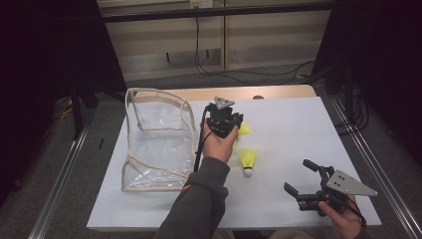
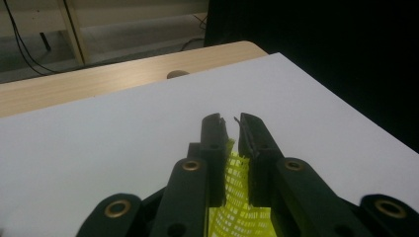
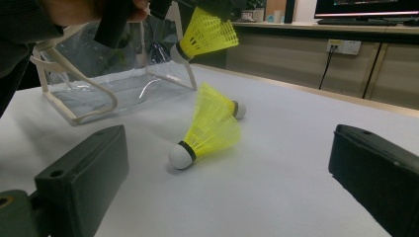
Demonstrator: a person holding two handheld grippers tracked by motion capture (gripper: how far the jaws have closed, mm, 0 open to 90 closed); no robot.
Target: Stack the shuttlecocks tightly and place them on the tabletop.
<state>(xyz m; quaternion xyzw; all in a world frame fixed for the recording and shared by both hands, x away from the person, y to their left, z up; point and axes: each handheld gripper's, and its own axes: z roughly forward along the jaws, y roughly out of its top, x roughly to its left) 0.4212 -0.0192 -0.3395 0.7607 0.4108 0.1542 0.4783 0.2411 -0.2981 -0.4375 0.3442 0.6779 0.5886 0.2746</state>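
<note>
Shuttlecock (image 2: pixel 236 197) between left claw (image 2: pixel 232 129) jaws

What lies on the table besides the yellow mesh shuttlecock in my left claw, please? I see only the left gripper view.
Observer: Two more yellow plastic shuttlecocks with white tips lie on the white table: a nearer shuttlecock and a farther shuttlecock.
Operator: Is there a container?
Observer: A clear plastic bag with beige trim stands left of the left claw and its held shuttlecock.
Operator: And my right claw?
Observer: The right claw is open, holding nothing.
</note>
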